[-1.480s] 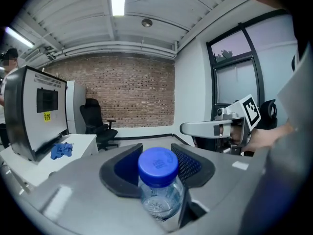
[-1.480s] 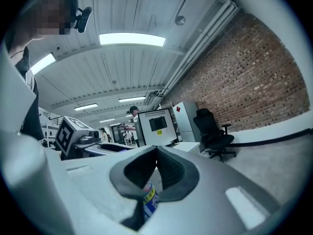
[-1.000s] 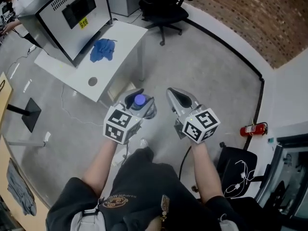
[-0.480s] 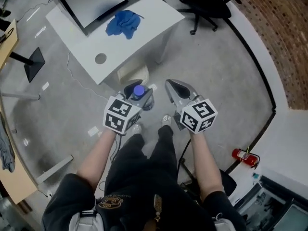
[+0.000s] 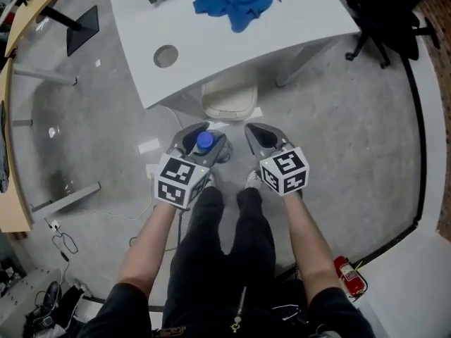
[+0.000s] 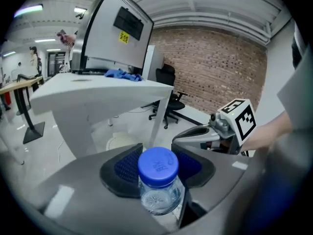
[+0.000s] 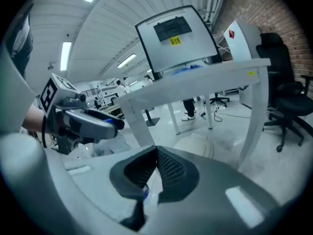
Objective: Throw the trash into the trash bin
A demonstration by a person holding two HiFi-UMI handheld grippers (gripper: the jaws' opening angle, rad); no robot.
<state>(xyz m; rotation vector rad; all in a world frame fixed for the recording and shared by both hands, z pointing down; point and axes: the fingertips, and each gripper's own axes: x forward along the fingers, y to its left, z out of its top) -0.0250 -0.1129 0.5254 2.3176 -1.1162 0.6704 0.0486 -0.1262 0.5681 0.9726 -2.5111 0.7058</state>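
Head view showed the blue-capped plastic bottle (image 5: 204, 143), cap up, clamped in the left gripper (image 5: 201, 134), with the cream trash bin (image 5: 229, 99) on the floor just beyond it, tucked under the desk's (image 5: 282, 27) near edge, and the right gripper (image 5: 259, 136) alongside, jaws together and empty.
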